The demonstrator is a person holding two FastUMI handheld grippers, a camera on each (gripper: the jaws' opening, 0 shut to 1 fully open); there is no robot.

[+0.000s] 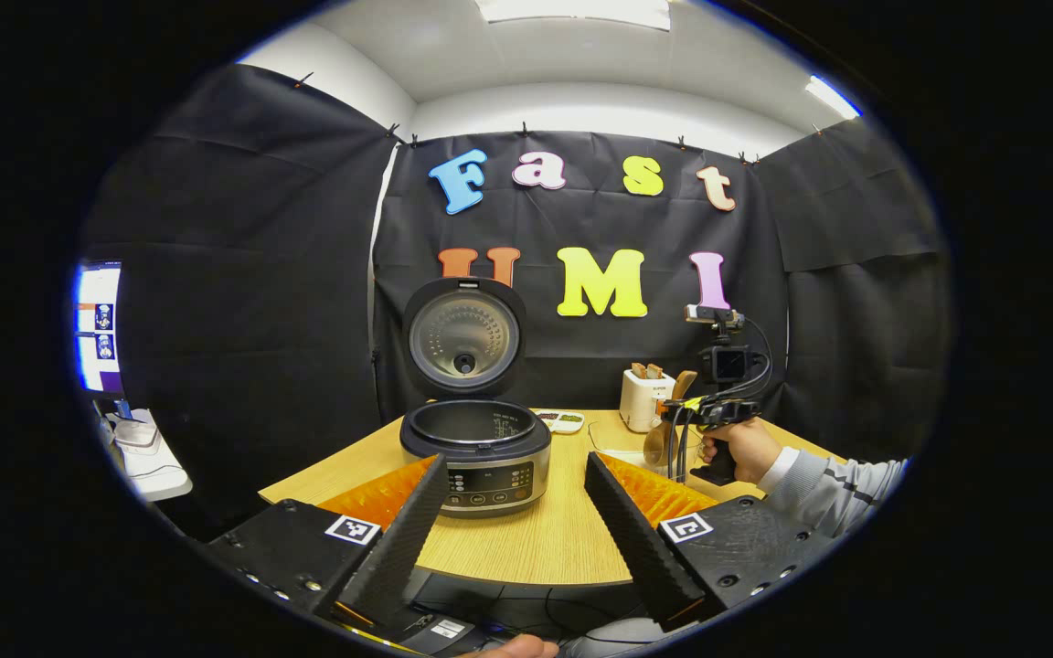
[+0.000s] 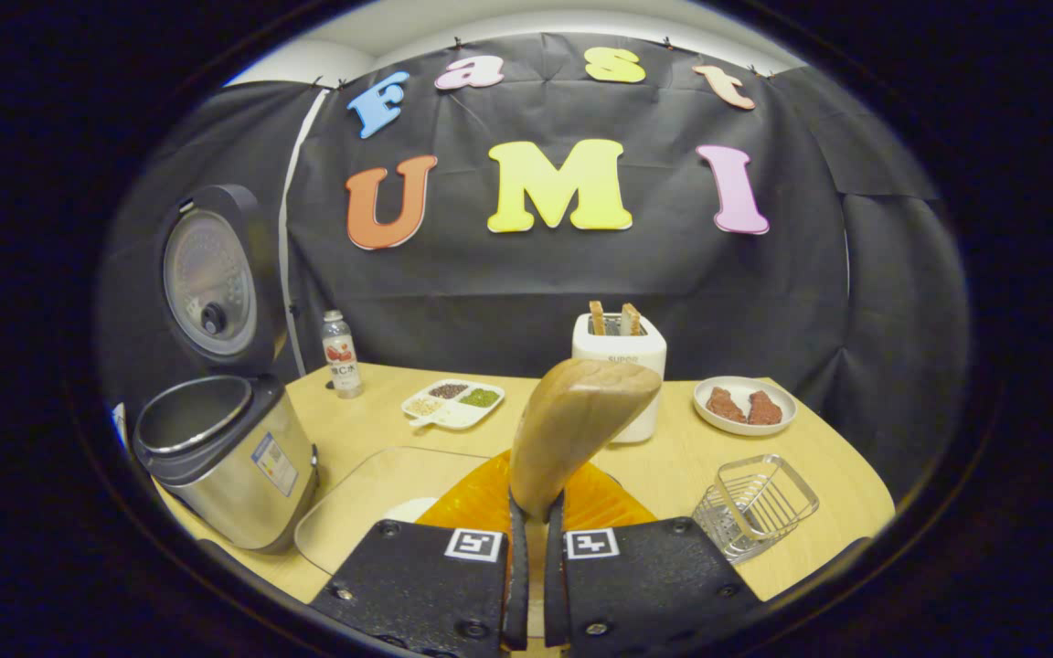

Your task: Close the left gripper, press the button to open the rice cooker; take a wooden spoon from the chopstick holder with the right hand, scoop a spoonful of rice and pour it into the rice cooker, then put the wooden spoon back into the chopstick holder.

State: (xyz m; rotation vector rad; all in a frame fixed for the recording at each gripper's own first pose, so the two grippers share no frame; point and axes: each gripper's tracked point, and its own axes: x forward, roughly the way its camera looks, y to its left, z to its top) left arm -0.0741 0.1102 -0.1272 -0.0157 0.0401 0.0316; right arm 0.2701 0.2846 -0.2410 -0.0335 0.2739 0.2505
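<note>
The rice cooker [image 1: 481,452] stands on the wooden table with its lid [image 1: 464,338] swung up and the inner pot showing. My left gripper [image 1: 515,521] is open in front of it, nothing between its fingers. In the right gripper view the cooker [image 2: 216,452] is at the left. My right gripper [image 2: 534,525] is shut on the wooden spoon [image 2: 581,411], which sticks up past the fingers. The wire chopstick holder [image 2: 755,503] sits lower right of it, apart from the spoon. In the left gripper view a hand holds the right gripper [image 1: 718,413] with the spoon [image 1: 657,440].
A clear container [image 2: 371,498] with something white in it lies just ahead of my right gripper. Behind it are a sectioned dish of grains [image 2: 453,402], a small bottle [image 2: 341,352], a white toaster [image 2: 618,366] and a plate of meat [image 2: 744,405].
</note>
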